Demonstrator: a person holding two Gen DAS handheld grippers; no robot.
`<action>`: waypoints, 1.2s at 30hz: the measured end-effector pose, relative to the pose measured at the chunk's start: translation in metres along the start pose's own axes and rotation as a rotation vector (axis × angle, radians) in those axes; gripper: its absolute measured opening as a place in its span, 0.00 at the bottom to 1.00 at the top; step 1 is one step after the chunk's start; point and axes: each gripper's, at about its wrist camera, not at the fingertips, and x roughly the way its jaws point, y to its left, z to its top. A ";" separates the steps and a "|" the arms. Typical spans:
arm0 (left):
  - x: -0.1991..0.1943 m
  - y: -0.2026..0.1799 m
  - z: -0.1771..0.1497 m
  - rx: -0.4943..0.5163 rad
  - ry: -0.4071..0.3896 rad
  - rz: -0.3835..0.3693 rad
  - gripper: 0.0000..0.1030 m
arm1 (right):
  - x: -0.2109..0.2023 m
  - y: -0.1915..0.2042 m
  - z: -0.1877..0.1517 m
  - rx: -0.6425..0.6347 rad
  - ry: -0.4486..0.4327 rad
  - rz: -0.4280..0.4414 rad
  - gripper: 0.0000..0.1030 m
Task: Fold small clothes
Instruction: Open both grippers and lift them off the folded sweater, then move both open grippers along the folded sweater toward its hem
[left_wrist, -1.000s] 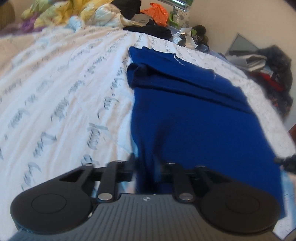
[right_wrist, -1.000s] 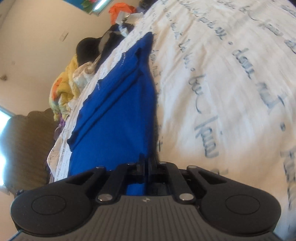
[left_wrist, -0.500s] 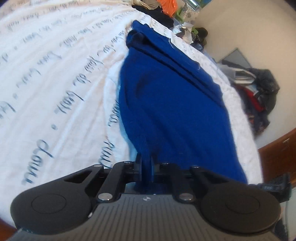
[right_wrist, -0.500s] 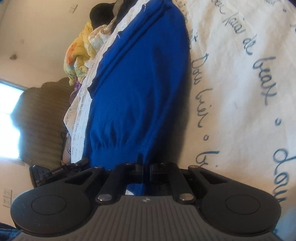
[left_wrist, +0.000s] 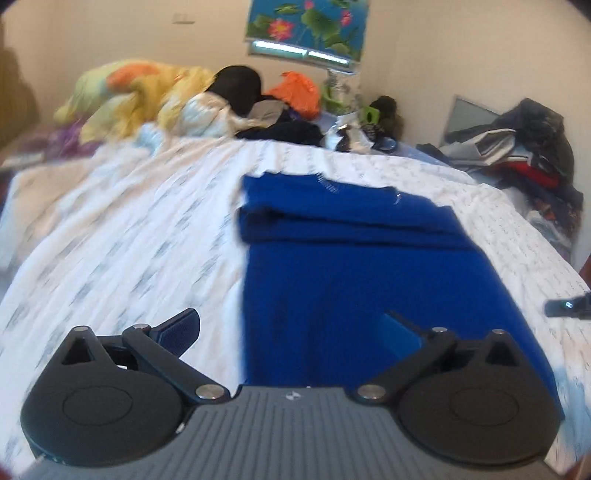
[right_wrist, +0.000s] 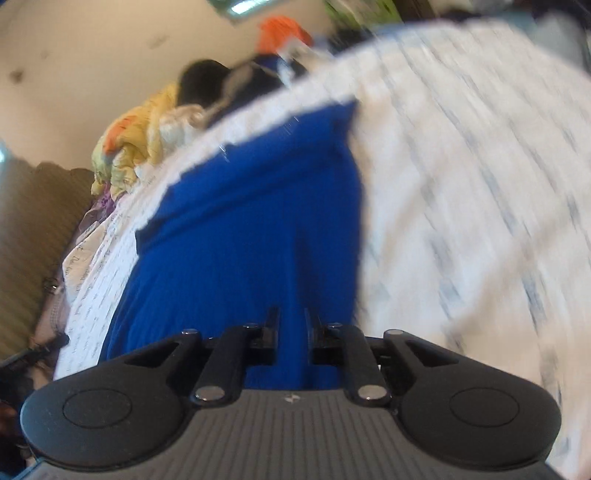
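Sweater (left_wrist: 351, 266): plain blue knit, folded, on bed sheet (left_wrist: 129, 229) | sheet script blurred, unreadable | my left hand-held gripper (left_wrist: 291, 332) spread wide | my right hand-held gripper (right_wrist: 291, 325) slightly parted around cloth.

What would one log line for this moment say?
left gripper: open, over blue sweater | right gripper: slightly parted, sweater between | bed sheet

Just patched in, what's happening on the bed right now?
A person with a handheld gripper in each hand is folding a blue garment on the white printed bedsheet. The left gripper is wide open above the near edge, holding nothing. The right gripper has its jaws slightly apart with blue cloth between them; that view is too blurred to confirm a grip.
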 end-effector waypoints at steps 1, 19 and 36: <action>0.021 -0.018 0.005 0.006 0.001 0.001 0.99 | 0.018 0.017 0.006 -0.025 -0.005 -0.004 0.13; 0.119 -0.063 -0.032 0.078 0.104 0.109 1.00 | 0.183 0.070 -0.011 -0.252 -0.079 -0.381 1.00; 0.084 -0.064 -0.049 0.089 0.171 0.087 1.00 | 0.107 0.076 -0.067 -0.237 -0.081 -0.396 1.00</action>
